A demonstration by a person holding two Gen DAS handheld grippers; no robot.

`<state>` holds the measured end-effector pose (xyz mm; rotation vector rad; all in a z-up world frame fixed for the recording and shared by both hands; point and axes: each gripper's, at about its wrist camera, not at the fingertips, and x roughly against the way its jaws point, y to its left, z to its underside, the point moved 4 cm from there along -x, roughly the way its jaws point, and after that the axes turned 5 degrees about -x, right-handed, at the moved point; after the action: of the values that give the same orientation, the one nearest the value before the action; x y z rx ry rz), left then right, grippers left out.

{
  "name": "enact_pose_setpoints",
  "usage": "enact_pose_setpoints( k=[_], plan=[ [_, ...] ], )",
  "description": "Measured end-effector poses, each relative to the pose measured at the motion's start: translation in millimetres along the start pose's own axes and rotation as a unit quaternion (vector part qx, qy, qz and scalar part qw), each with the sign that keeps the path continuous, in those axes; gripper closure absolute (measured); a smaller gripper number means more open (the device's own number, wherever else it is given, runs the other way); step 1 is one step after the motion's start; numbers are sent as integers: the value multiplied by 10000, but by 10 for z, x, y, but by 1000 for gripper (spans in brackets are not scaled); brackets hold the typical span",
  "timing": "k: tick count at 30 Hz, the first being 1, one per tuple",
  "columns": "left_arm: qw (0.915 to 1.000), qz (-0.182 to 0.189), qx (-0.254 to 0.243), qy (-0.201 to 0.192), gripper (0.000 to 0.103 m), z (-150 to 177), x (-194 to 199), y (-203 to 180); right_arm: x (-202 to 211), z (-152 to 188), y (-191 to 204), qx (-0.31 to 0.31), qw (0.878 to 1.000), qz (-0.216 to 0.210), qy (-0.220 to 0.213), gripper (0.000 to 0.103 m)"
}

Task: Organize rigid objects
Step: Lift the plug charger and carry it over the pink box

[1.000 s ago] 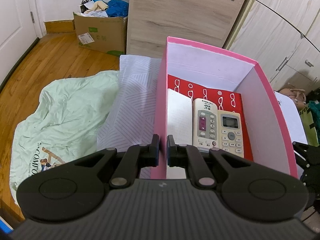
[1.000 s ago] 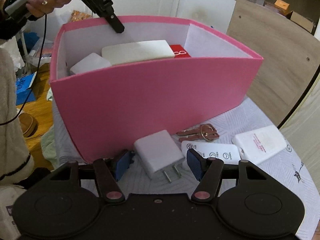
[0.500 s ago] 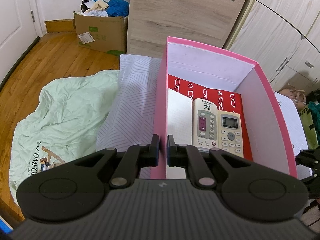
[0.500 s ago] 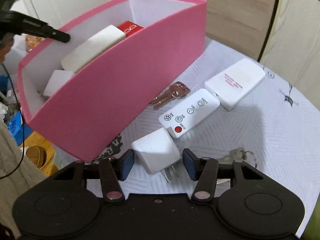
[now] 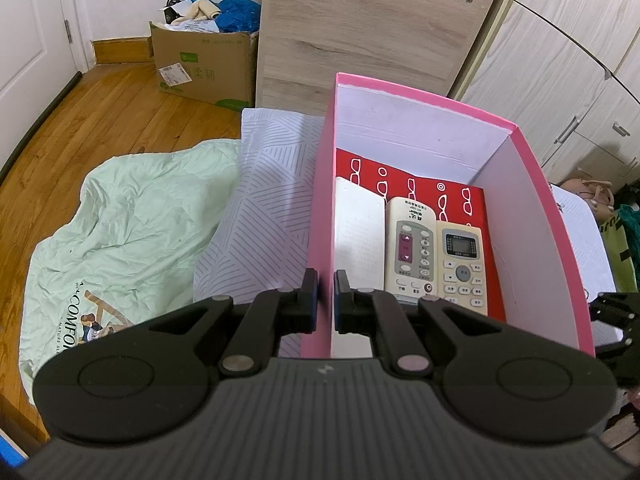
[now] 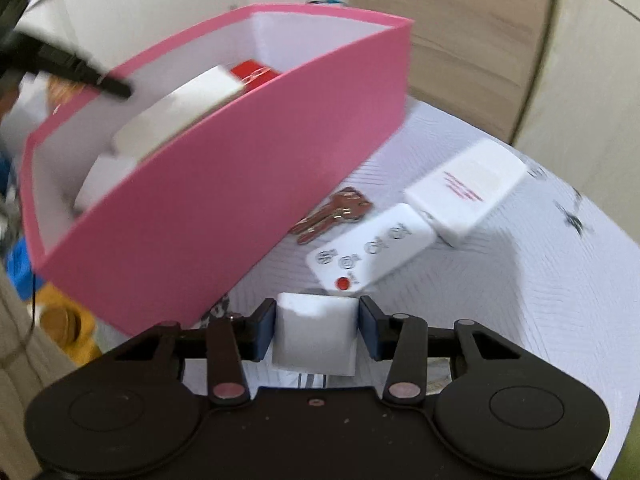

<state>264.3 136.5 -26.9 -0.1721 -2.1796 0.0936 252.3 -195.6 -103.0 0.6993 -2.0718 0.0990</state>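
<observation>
Right gripper [image 6: 317,330] jaws are closing around the white plug [image 6: 314,336]; left gripper [image 5: 325,300] pinches the pink box [image 5: 532,216] wall. Two remotes [image 5: 436,252] are inside. At two o'clock from the plug, keys [image 6: 334,212], a small remote [image 6: 370,248] and a white case [image 6: 468,184] wait outside.

Left wrist view is sharp and evenly lit, soft daylight-ish, no harsh glare; the pink box [image 5: 536,216] looks crisp and its inside walls throw only faint shade over the remotes [image 5: 434,256]. Fisheye bends the wardrobe doors [image 5: 576,80] and floorboards [image 5: 100,120] hard toward the edges. Right wrist view is way worse: motion blur smears the box rim, the keys [image 6: 332,216] and the print on the small white remote [image 6: 372,248]. A soft grey shadow falls across the bedsheet [image 6: 520,300] beside that remote. Corners go dark from lens vignetting.
</observation>
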Motion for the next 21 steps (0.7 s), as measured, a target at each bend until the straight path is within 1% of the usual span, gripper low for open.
enact_pose_setpoints(
  k=[4,7,9,10,11,14,15,17,19,21],
  plan=[
    [10000,-4,-1,-2,97,0,1,1,120,-60,-88,-281,9992,58,-262,54],
    [10000,-13,36,-1,97,-8,0,3,280,-152,-37,-389,9976,140,-556,54],
    [10000,-14,83,5,97,-10,8,14,477,-267,41,-422,9941,188,-980,54],
    [10000,-19,89,2,97,-8,10,18,577,-346,81,-439,9914,124,-1225,54],
    [9999,-24,100,-1,97,-8,12,21,700,-404,137,-480,9875,12,-1499,54],
    [10000,-55,73,-18,97,-5,7,7,908,-499,284,-514,9782,-362,-1977,54],
    [10000,-62,67,-20,97,-3,4,1,944,-515,348,-487,9760,-517,-2060,54],
    [10000,-79,46,-24,97,0,1,-17,964,-540,482,-382,9737,-851,-2080,54],
    [10000,-78,44,-30,97,1,0,-19,925,-545,646,-193,9736,-1138,-1968,54],
    [10000,-72,48,-30,97,-1,-2,-21,839,-532,790,-28,9767,-1211,-1771,54]
  ],
)
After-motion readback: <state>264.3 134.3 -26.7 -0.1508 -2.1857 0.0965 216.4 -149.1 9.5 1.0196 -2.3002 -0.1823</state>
